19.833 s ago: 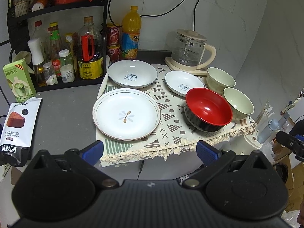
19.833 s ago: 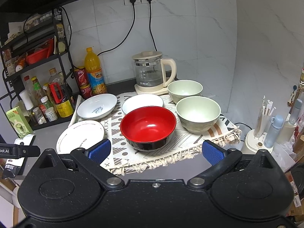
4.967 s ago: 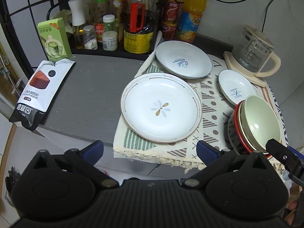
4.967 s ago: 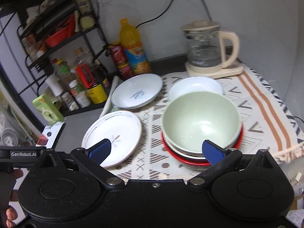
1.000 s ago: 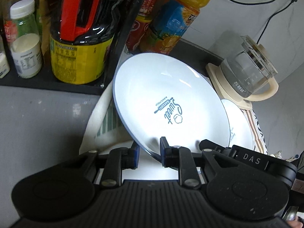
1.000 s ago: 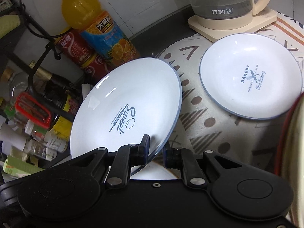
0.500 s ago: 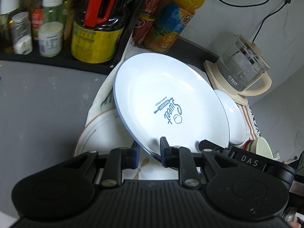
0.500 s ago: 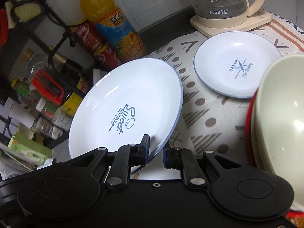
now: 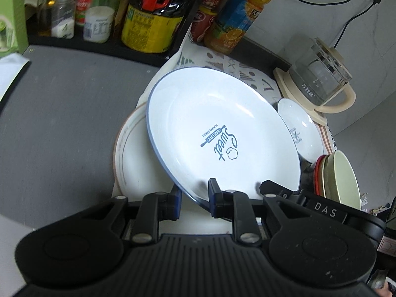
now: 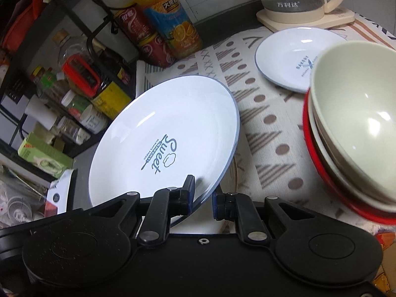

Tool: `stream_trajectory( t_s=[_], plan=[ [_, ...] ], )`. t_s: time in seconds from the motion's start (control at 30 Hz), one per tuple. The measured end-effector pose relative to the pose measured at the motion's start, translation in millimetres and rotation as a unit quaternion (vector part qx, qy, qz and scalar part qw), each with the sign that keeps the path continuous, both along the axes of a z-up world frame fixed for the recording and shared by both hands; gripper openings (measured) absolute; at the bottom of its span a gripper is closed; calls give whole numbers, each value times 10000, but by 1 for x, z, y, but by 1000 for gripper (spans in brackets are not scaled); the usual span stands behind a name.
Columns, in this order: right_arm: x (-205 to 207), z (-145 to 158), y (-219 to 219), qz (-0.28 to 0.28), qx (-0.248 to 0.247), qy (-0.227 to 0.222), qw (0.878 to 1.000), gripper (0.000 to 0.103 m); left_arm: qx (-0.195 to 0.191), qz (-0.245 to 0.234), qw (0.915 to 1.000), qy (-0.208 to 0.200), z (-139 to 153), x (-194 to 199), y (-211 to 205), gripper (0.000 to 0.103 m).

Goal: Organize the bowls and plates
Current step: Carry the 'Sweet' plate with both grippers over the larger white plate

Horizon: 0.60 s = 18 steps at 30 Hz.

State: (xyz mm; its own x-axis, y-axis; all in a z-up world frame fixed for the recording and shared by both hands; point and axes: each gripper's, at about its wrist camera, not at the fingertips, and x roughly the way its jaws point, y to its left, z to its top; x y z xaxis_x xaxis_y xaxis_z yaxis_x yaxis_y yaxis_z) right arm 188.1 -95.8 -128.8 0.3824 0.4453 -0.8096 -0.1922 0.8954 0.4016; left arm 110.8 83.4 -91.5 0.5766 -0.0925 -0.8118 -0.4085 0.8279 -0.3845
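Held plate: the blue-rimmed "Sweet" plate (image 9: 222, 133) is off the cloth and tilted, hanging over the brown-rimmed plate (image 9: 131, 156), which lies flat on the patterned cloth (image 10: 262, 113).
Left gripper (image 9: 194, 199): closed on the near rim of the "Sweet" plate, one pad above the glaze and one beneath.
Right gripper (image 10: 203, 199): clamped on the same near rim, just beside the left one.
Handling: the plate looks like glazed ceramic, so rigid, fairly heavy for a rim pinch, slick under the pads and liable to chip or shatter if dropped.
Where to hold: the rim is the only purchase on so shallow a dish; two grips side by side on one edge leave the far side unsupported, so keeping it close to level would ease the strain.
Other dishes: the small "Bakery" plate (image 10: 289, 59) rests on the cloth in front of the glass kettle (image 9: 319, 74); the green bowls (image 10: 356, 109) sit nested in the red bowl (image 10: 321, 173).
Change over the last second: the "Sweet" plate has travelled from by the orange drink bottle (image 9: 237, 19) to above the brown-rimmed plate, with both grips unchanged.
Change over twenty seconds: the bowls, then separate, are now stacked.
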Motion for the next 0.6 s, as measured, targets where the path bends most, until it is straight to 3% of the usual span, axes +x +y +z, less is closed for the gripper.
stream_trajectory(
  t_s=[0.6],
  plan=[
    [-18,-1,-8,364,-362,49,9987,14,-294,223,9990,245,-16,-18,-15,22]
  ],
)
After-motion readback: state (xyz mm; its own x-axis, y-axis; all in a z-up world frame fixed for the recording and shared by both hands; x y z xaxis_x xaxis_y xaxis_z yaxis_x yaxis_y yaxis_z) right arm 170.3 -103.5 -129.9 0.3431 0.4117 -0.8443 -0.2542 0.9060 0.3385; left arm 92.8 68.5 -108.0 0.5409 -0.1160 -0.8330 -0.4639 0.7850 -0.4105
